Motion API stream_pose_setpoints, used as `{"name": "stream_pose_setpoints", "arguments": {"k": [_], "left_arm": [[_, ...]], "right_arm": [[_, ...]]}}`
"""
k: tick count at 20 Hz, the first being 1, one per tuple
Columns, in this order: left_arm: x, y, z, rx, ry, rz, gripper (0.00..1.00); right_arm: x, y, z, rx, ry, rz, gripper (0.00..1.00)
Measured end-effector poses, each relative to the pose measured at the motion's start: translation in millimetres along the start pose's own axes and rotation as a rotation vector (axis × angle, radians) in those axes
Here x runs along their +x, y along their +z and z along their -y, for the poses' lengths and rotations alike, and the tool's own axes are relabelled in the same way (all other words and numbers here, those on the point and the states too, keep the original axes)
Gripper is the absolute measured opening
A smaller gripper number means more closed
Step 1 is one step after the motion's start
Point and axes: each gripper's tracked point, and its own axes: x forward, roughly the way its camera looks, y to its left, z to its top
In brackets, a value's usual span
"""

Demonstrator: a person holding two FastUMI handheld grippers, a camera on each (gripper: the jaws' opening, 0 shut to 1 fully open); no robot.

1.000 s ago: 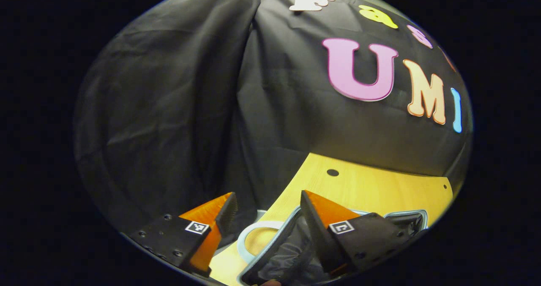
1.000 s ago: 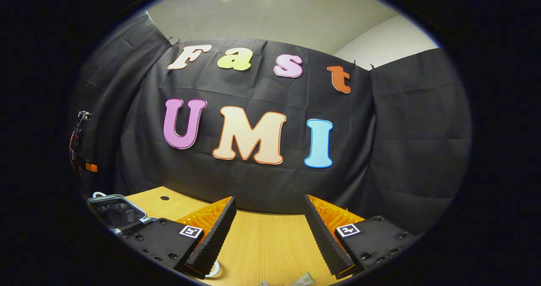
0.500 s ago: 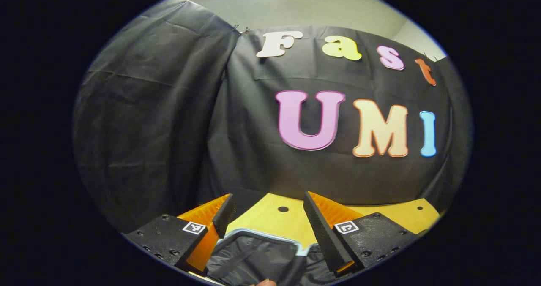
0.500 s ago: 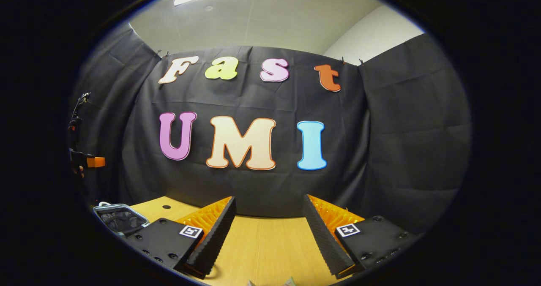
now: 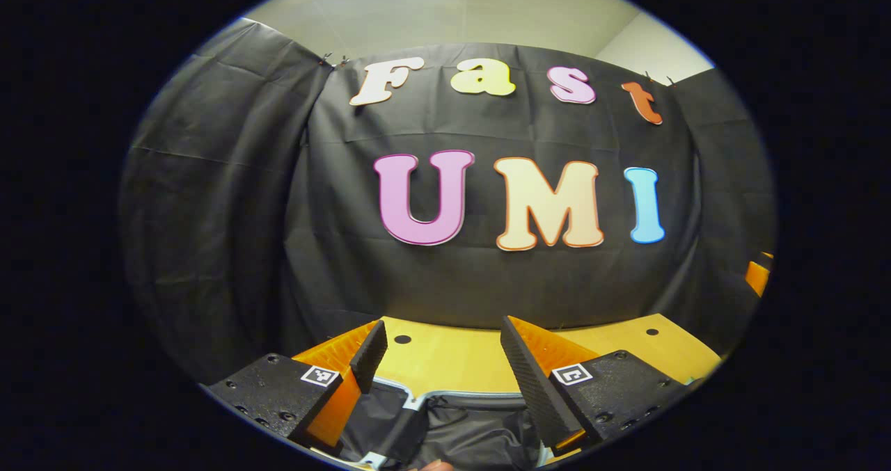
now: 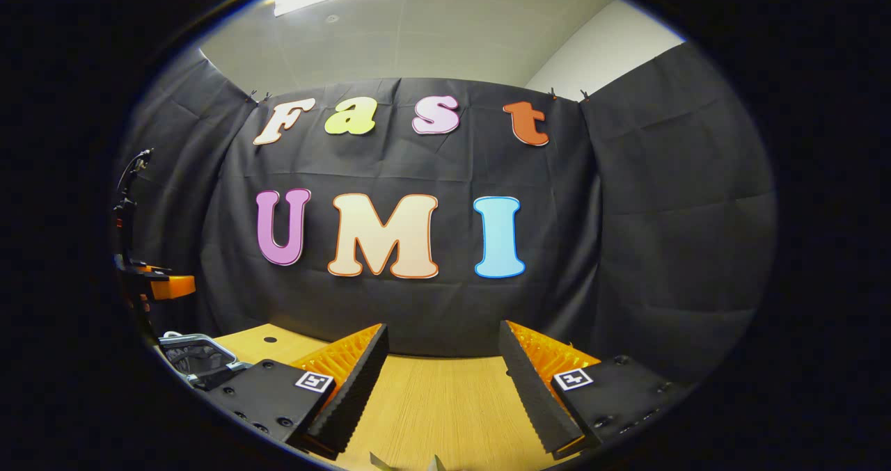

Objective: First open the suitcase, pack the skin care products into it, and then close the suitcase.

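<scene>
The left gripper (image 5: 443,349) has its fingers spread wide and holds nothing. Between and below the fingers lies the suitcase (image 5: 452,426), seen as an open shell with black fabric lining and a pale rim. Its rim runs across the gap between the fingers, on the table (image 5: 459,360) toward the table's left end. Whether either finger touches the rim cannot be told. A fingertip (image 5: 435,465) shows at the bottom edge of the left gripper view.

The right gripper (image 6: 443,349) also has its fingers spread wide, with nothing between them. Bare table (image 6: 438,401) lies ahead of it. In the right gripper view, the suitcase (image 6: 198,356) sits at the far left of the table, well apart from this gripper. Part of the left gripper (image 6: 163,284) shows above the suitcase. Pale scraps of some item (image 6: 407,464) show at the bottom edge; what they are cannot be told.
</scene>
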Motion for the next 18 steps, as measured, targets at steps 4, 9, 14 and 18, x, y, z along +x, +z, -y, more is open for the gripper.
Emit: {"name": "stream_pose_setpoints", "arguments": {"k": [4,9,14,18], "left_arm": [[-13.1,-10.1,50.8,0.01,-0.056,-0.021,0.95],[-31.9,-43.4,112.4,0.044,-0.133,-0.086,0.95],[-52.8,-74.9,164.5,0.026,-0.193,-0.149,0.95],[-69.2,-108.2,203.6,0.023,-0.249,-0.208,0.95]], "right_arm": [[-3.3,-5.3,12.1,-0.006,0.038,-0.01,0.99],[-9.1,-15.8,22.9,-0.013,0.084,-0.03,0.99],[-19.9,-15.8,35.1,-0.017,0.118,-0.022,0.99],[-25.4,-23.4,39.3,-0.023,0.138,-0.037,0.99]]}}
